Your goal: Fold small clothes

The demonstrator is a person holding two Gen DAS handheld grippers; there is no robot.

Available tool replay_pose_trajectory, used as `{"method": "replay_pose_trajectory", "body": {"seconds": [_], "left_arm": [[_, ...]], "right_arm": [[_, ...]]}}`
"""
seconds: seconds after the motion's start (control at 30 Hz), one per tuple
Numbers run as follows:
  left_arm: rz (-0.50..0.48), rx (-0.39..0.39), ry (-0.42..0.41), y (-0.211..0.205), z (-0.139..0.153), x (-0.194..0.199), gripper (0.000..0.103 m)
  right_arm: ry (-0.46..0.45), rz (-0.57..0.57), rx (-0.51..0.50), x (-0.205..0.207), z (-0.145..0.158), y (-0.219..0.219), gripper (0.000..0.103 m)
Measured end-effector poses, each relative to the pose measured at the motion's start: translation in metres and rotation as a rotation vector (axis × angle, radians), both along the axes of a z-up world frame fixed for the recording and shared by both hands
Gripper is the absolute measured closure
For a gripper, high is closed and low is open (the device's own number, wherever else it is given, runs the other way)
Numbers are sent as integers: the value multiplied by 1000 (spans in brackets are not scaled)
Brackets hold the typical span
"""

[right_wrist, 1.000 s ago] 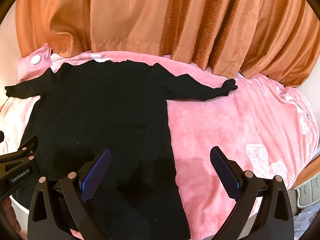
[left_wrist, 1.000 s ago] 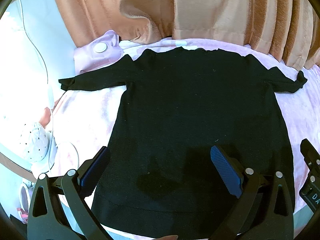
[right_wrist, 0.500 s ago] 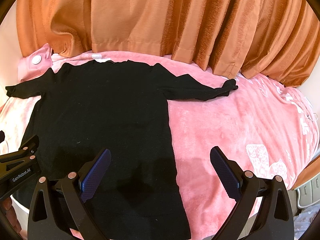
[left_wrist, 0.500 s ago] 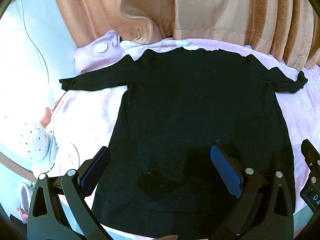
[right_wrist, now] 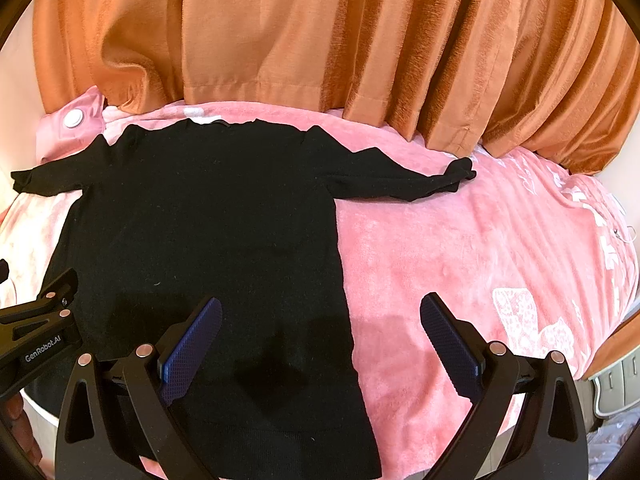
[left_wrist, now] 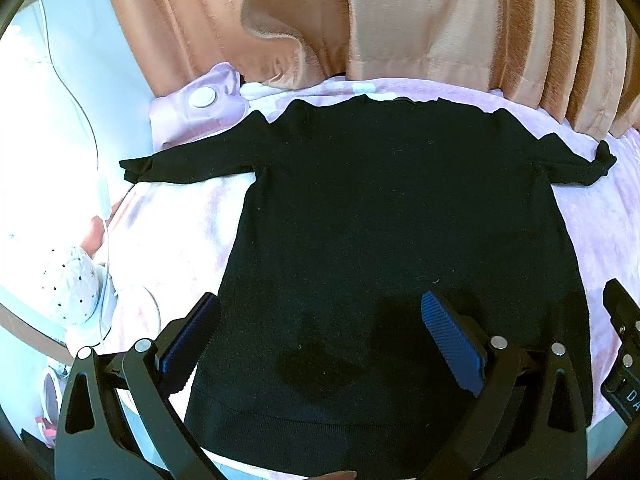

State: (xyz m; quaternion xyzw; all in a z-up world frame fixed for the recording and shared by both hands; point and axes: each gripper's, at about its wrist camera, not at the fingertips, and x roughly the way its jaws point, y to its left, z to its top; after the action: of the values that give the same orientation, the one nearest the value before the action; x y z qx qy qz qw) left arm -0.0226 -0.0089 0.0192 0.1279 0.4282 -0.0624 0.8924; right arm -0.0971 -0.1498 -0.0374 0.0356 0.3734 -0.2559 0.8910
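A: Black sweater (left_wrist: pixel 392 216) spread flat on the pink blanket (right_wrist: pixel 460 248), both sleeves out wide, neckline toward the orange curtain (right_wrist: pixel 320 40).

B: And the left hand-held gripper (left_wrist: pixel 320 340)?

A: Fingers wide apart, hovering over the hem, nothing between them.

B: The right hand-held gripper (right_wrist: pixel 320 336)?

A: Also spread apart, straddling the sweater's right side edge, one pad (right_wrist: pixel 192 340) above the black knit, the other above bare blanket.
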Motion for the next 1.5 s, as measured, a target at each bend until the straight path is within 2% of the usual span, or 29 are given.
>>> {"method": "replay_pose_trajectory", "body": {"seconds": [0.7,0.77,0.83,0.93,1.0,1.07,1.13,1.2,1.27,1.37,1.43,1.5], "left_arm": [[6,11,12,6,-4,6,5],[14,1,23,5,-4,7,5],[27,-42,50,9,-3,12,5],[66,-119,85,19,-5,23,5],[86,-198,94,26,-5,32,5],[103,-262,114,27,-6,40,5],[96,-357,151,22,-6,49,5],[105,-451,150,10,-3,61,5],[95,-471,107,-7,-2,69,5],[53,-409,15,-39,-8,82,5],[17,-387,-12,-56,-21,87,5],[-14,-388,19,-65,-35,93,5]], "right_arm": [[-4,-18,16,-4,0,-4,5],[-6,-13,27,-6,2,-6,5],[-12,10,73,-1,5,-20,5],[-45,12,154,9,19,-65,5],[-90,-3,213,18,26,-114,6],[-112,-97,222,30,23,-173,8],[-133,-180,264,43,10,-231,13],[-130,-268,337,60,-13,-290,28],[-131,-335,408,74,-37,-333,40],[-199,-381,535,92,-67,-382,47],[-211,-382,546,106,-73,-398,47],[-207,-364,509,125,-73,-409,47]]}}
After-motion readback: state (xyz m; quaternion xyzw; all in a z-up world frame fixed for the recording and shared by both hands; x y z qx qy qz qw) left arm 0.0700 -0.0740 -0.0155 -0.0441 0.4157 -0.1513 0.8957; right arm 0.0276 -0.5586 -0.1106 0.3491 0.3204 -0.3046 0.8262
